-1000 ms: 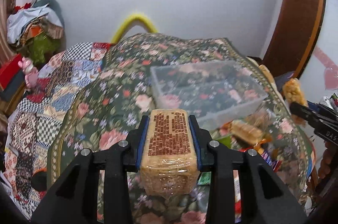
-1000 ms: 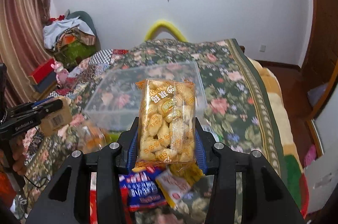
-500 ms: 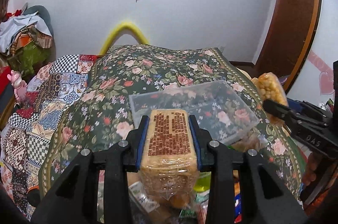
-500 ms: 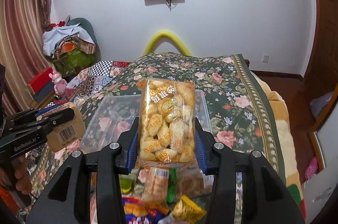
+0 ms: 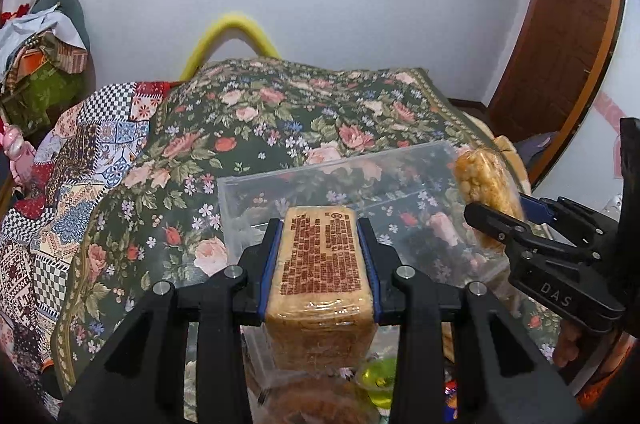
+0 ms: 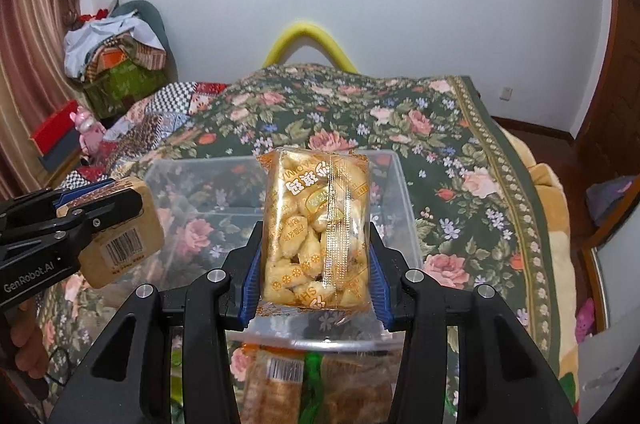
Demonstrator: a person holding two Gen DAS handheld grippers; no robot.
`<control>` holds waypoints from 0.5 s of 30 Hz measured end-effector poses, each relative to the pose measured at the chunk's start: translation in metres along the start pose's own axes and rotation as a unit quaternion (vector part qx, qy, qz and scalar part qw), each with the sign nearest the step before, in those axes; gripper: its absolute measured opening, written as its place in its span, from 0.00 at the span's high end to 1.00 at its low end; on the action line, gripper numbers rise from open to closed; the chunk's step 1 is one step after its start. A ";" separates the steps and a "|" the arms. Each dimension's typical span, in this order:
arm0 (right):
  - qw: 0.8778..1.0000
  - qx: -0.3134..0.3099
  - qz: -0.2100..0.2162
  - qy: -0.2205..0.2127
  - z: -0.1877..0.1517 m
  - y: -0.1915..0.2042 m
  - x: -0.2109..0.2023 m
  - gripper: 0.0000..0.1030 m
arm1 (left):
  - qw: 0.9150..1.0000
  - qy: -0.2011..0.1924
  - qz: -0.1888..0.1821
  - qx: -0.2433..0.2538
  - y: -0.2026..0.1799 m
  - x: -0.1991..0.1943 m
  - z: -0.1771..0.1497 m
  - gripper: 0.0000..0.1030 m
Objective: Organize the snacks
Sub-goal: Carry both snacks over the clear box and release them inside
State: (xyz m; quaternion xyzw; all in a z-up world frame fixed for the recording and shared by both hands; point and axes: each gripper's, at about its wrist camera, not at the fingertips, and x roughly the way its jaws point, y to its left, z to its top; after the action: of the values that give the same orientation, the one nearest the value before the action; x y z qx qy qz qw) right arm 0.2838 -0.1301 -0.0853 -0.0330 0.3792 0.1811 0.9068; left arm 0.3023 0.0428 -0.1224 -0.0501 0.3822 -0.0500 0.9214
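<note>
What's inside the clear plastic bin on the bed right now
The clear bin shows only the floral blanket through its walls; no snacks visible inside. The held puff bag and brown pack cover part of its interior.

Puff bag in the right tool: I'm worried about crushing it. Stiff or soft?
The puff bag is probably soft and light: thin clear film around loose pieces. The right tool pinches its sides, so the contents may crack under harder squeezing.

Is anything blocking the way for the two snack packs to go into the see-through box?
Nothing visible does. The clear box sits open-topped and empty on the floral blanket. The left gripper holds the brown pack and the right gripper the yellow snack bag, both near the box's front edge.
</note>
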 end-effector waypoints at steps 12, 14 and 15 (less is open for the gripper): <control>0.998 -0.023 0.003 0.051 -0.007 0.004 0.030 0.60 | 0.999 0.044 -0.001 0.015 -0.006 0.040 -0.010 0.65; 0.998 -0.023 0.006 0.057 -0.009 0.003 0.032 0.59 | 0.999 0.050 0.002 0.019 -0.007 0.043 -0.012 0.65; 0.998 -0.024 0.005 0.057 -0.009 0.004 0.032 0.59 | 0.998 0.052 0.004 0.021 -0.008 0.044 -0.014 0.65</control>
State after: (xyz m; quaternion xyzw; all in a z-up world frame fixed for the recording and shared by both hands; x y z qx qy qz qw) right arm 0.2968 -0.1190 -0.1142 -0.0631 0.4261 0.1925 0.8817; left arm 0.3232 0.0287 -0.1619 -0.0265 0.4287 -0.0571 0.9013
